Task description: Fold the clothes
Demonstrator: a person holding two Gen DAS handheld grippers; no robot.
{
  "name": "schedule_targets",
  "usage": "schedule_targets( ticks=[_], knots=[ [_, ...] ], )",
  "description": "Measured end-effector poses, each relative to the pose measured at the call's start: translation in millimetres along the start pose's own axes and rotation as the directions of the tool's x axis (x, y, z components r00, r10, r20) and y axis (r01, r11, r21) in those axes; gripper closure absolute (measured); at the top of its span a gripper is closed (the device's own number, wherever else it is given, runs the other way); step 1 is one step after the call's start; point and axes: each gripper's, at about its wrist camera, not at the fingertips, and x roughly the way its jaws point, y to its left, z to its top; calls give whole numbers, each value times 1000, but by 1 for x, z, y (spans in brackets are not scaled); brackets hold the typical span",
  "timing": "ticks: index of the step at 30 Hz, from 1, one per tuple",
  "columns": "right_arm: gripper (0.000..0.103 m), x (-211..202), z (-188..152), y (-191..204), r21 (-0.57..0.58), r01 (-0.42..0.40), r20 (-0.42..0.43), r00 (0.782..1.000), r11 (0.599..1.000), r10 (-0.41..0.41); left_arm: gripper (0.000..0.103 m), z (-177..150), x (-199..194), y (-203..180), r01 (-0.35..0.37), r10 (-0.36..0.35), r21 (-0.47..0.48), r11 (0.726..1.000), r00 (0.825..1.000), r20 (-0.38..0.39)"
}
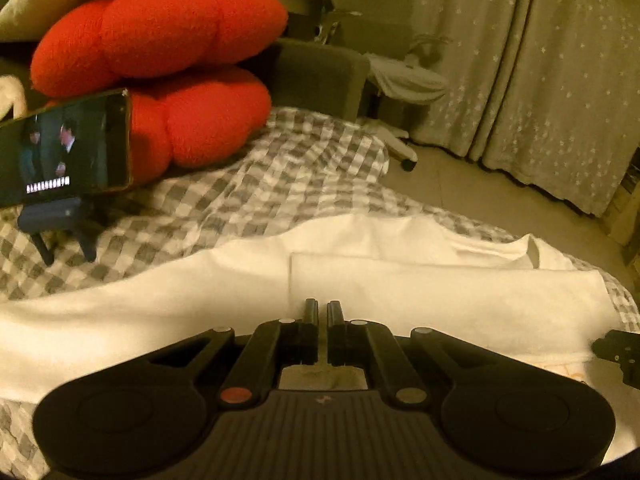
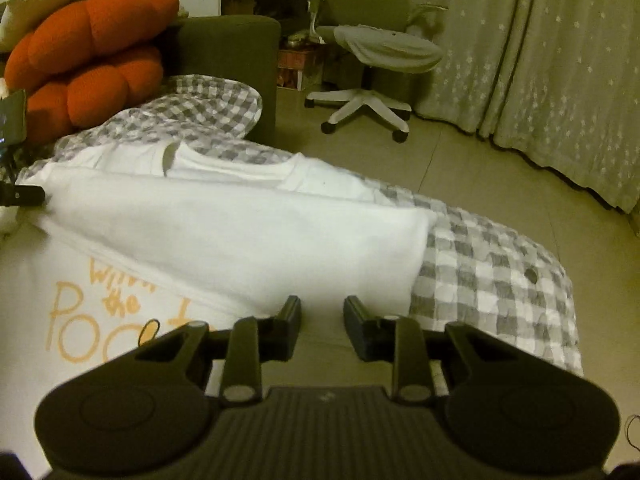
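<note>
A white shirt lies spread on a grey checked blanket, with one part folded over the rest. Orange lettering shows on the lower layer. My left gripper sits low over the shirt, its fingers drawn together with only a thin pale slit between them, apparently pinching the cloth. In the right wrist view its tip meets the left corner of the folded flap. My right gripper is open, its fingers just short of the flap's near edge, nothing between them. It also shows at the frame edge.
Red puffy cushions are stacked at the back left. A phone on a small stand plays a video on the blanket. A dark sofa arm, a white office chair and star-patterned curtains stand beyond on the tiled floor.
</note>
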Motion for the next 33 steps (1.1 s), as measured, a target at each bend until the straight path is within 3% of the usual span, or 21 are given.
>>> schedule_targets(
  ticks=[9, 13, 26, 30, 33],
  knots=[
    [77, -15, -13, 0, 18, 14, -44, 999, 1000, -13, 97, -2, 0, 6, -15, 15, -10, 1000, 1000, -21],
    [77, -20, -15, -1, 33, 2, -21, 1000, 999, -2, 88, -4, -1, 11, -23, 22, -21, 1000, 999, -27],
    [72, -34, -7, 9, 50, -60, 45, 997, 997, 57, 89, -6, -17, -6, -33, 33, 37, 999, 999, -13],
    [69, -29, -9, 12, 57, -62, 13, 998, 996, 61, 87, -12, -6, -12, -52, 55, 86, 995, 998, -30],
    [69, -20, -12, 13, 62, -51, -33, 998, 997, 53, 85, -10, -4, -11, -51, 54, 73, 996, 998, -39]
  ],
)
